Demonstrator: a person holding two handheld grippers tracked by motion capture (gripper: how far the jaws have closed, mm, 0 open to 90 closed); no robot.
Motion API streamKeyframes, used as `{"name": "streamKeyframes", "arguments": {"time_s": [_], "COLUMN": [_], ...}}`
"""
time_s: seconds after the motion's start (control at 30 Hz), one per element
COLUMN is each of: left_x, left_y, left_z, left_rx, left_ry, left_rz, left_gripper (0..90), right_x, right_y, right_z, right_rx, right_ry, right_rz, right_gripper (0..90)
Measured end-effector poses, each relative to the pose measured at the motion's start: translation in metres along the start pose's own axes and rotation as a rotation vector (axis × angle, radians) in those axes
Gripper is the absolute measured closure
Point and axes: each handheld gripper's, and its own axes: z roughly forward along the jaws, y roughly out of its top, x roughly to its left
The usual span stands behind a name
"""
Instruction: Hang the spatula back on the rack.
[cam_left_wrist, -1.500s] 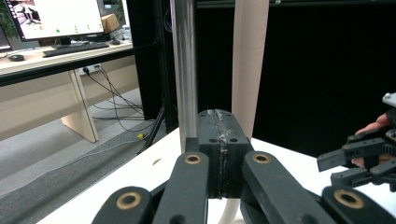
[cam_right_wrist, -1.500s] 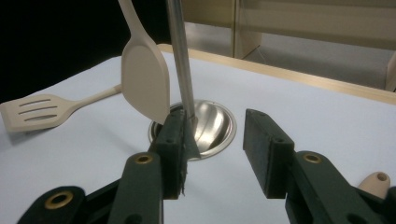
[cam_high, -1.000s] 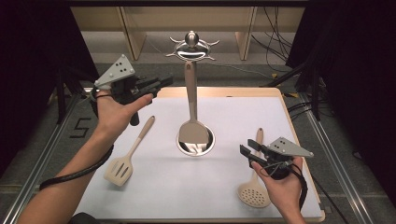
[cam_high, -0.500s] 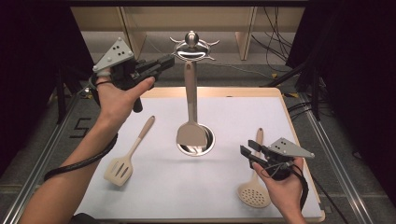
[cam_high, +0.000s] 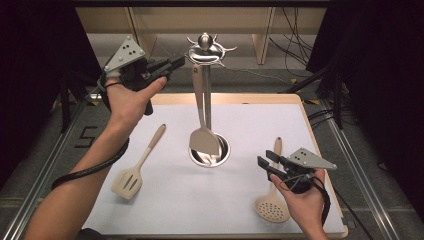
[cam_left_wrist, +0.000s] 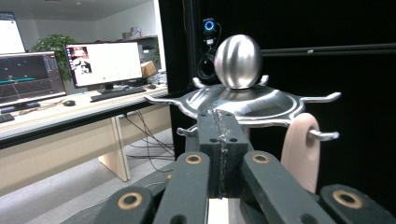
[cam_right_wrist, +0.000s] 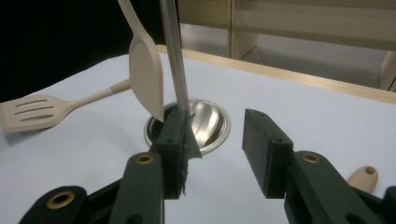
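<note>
White mat covers the table. Left gripper, jaws clenched on nothing, has risen since a second ago and now sits just left of the rack top, where the turner hangs just beyond its tips. Slotted spatula lies below it. Right gripper unchanged, jaws apart and empty, skimmer beneath it.

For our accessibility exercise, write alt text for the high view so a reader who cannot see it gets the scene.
A metal utensil stand holds one hanging beige turner on a white mat. The shut left gripper is raised beside the stand's top. The open right gripper sits low above a skimmer; a slotted spatula lies left.
</note>
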Motion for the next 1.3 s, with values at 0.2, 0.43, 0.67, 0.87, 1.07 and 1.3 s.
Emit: {"name": "streamKeyframes", "arguments": {"time_s": [0.2,0.43,0.67,0.87,1.07,1.3], "left_x": [0.005,0.010,0.013,0.016,0.018,0.018], "left_y": [0.000,0.000,0.003,0.004,0.005,0.000], "left_z": [0.006,0.013,0.020,0.026,0.028,0.022], "left_rx": [0.000,0.009,0.033,0.041,0.049,0.056], "left_ry": [0.016,0.031,0.042,0.042,0.040,0.047], "left_rz": [-0.006,-0.002,0.015,0.014,0.015,0.010], "left_gripper": [89.5,89.5,89.5,89.5,89.4,82.0], "right_x": [0.000,0.000,0.001,-0.001,0.001,0.000], "right_y": [0.000,0.001,-0.001,0.000,-0.001,-0.002], "right_z": [0.000,-0.001,-0.001,-0.001,-0.001,0.001], "right_rx": [0.001,0.007,0.010,0.006,0.018,0.008], "right_ry": [-0.004,-0.009,-0.008,-0.016,-0.009,0.002], "right_rz": [0.006,0.002,0.025,-0.001,0.039,0.024], "right_gripper": [61.4,61.4,61.4,61.4,61.4,60.9]}}
